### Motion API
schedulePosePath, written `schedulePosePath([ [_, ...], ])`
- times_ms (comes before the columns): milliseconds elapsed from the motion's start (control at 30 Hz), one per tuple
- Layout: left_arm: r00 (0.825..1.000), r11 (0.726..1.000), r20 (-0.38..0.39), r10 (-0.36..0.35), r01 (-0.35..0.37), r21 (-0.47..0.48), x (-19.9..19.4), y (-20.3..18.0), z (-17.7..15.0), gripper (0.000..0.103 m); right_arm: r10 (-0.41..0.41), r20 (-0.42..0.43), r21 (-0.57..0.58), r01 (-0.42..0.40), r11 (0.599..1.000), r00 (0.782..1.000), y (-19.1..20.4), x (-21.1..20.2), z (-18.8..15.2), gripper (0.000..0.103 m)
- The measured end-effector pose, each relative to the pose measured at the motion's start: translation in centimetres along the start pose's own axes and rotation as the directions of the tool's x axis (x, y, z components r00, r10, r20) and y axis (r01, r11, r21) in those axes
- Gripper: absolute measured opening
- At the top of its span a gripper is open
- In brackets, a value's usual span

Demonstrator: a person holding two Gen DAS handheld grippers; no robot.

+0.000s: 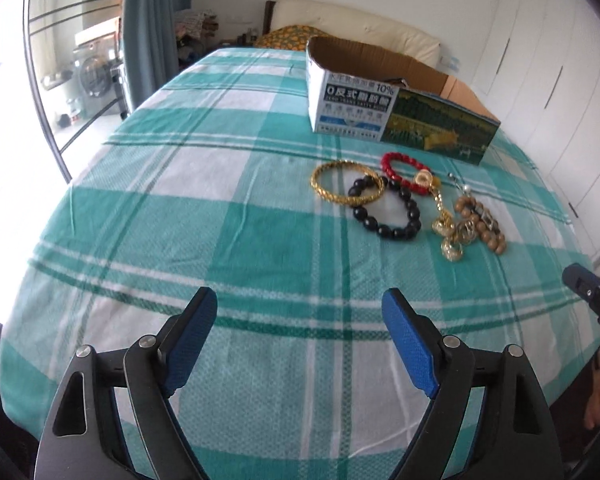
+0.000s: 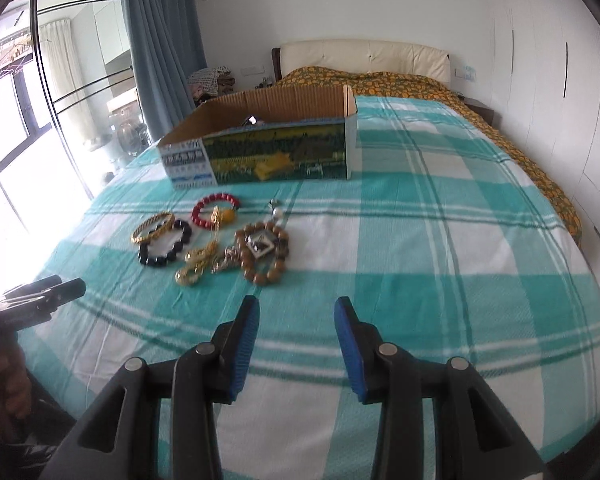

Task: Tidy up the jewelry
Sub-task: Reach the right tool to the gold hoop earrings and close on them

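- Left gripper (image 1: pixel 300 312), black w/ blue pads, bottom centre of the left wrist view: jaws spread wide, nothing between them, hovering over the teal-and-white checked bedsheet (image 1: pixel 220 216).
- Right gripper (image 2: pixel 296 316), same build, bottom centre of the right wrist view: jaws parted but narrower than the left's, holding nothing.
- Jewelry sits in a cluster on the sheet, centre-right in the left view, centre-left in the right view, well apart from both grippers.
- Gold braided bangle (image 1: pixel 347 186) at the cluster's left edge; overlaps the black round-bead bracelet (image 1: pixel 386 213) just beside it.
- Red bead bracelet (image 1: pixel 408 170) lies toward the box; a gold round pendant (image 1: pixel 423 179) rests on it.
- Gold chain pieces (image 1: pixel 446 236) tangled between the black beads & the brown wooden-bead bracelet (image 1: pixel 480 224), which is the cluster's right end.
- Small silver earring-like bits (image 1: pixel 458 182) near the wooden beads; too small to tell more.
- Open cardboard box w/ printed green-and-white sides (image 1: pixel 400 120), upper centre-right of the left view, just beyond the jewelry. Something dark inside, can't tell what.
- Right gripper's tip also shows at the right edge of the left view.
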State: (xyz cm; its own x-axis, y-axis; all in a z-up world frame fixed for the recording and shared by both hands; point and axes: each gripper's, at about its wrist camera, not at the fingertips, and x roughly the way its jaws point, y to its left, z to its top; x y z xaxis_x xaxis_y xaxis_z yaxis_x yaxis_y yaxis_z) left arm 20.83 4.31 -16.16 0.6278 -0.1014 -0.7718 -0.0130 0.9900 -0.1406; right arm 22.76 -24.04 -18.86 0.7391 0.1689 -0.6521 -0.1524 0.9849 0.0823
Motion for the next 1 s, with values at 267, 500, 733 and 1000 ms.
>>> schedulePosePath([
  [267,1.0,1.0,0.0,-0.013,0.013,0.027,0.2,-0.6,-0.8,0.086,0.044,-0.004,-0.023,-0.044,0.999,0.999,1.5,-0.1,-1.0,0.04],
  [500,1.0,1.0,-0.011,-0.005,0.005,0.023,0.7,-0.4,-1.3,0.086,0.12,-0.058,-0.044,-0.122,0.992,0.991,3.2,1.9,-1.4,0.04],
  [733,1.0,1.0,-0.004,0.008,-0.008,0.015,0.7,-0.2,-1.1,0.086,0.207,-0.109,-0.046,-0.213,0.976,0.972,5.8,4.9,-0.3,0.04],
  [1000,1.0,1.0,-0.006,0.009,-0.009,0.0,0.9,0.3,-1.1,0.086,0.207,-0.15,-0.038,-0.215,0.976,0.967,7.6,8.3,1.9,0.04],
])
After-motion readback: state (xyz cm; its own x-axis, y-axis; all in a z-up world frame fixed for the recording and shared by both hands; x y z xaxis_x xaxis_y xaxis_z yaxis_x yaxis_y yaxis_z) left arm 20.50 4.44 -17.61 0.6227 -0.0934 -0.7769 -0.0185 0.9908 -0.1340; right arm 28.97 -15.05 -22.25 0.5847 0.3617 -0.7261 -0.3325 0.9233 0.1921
